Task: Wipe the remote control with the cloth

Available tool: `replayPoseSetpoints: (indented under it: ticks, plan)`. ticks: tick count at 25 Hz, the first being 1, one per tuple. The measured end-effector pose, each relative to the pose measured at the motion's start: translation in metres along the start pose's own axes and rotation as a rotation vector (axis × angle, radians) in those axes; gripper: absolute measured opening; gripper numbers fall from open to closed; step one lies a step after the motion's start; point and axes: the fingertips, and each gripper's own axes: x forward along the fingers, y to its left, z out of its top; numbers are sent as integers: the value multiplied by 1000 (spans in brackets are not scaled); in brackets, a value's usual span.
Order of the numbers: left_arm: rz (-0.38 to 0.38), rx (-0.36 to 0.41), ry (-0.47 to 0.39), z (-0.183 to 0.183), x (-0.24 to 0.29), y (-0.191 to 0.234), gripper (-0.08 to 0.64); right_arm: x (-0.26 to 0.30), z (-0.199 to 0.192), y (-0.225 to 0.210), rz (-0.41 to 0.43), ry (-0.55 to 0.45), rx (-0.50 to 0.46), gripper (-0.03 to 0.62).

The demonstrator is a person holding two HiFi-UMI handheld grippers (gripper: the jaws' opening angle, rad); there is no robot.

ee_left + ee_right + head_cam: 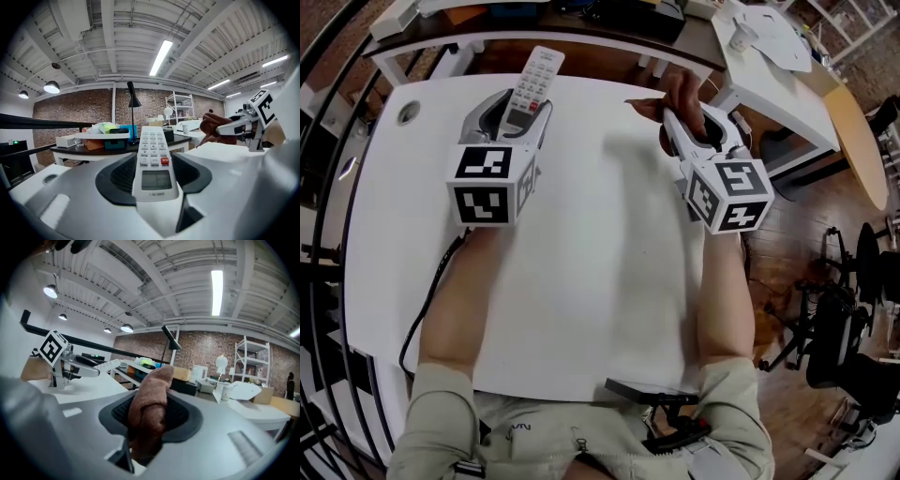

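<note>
Remote control (pixel 536 80): one, white, with one red button and a small display. The print beneath the display is too blurred to read. It is clamped lengthwise in the jaws of the left gripper (pixel 523 111), over the far left of the white table (pixel 600 281), with its keypad end reaching past the far edge.

Cloth (pixel 150 404): one, brown, bunched, pinched between the jaws of the right gripper (pixel 684 127) at the table's far right, apart from the remote.

Marker cubes: two, one on each gripper, left (pixel 490 183) and right (pixel 729 194). Both carry black-and-white squares and no lettering.
</note>
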Motion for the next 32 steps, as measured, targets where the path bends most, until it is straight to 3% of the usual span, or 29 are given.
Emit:
replayPoseSetpoints:
  ticks: [15, 24, 32]
  plan:
    - [-49, -7, 218, -41, 27, -7, 242, 17, -51, -2, 32, 181, 26, 140]
    - [-93, 5, 364, -55, 37, -9, 242, 22, -82, 4, 96, 328, 47, 147]
    - [-97, 35, 481, -72, 40, -10, 244, 22, -94, 6, 138, 382, 109, 164]
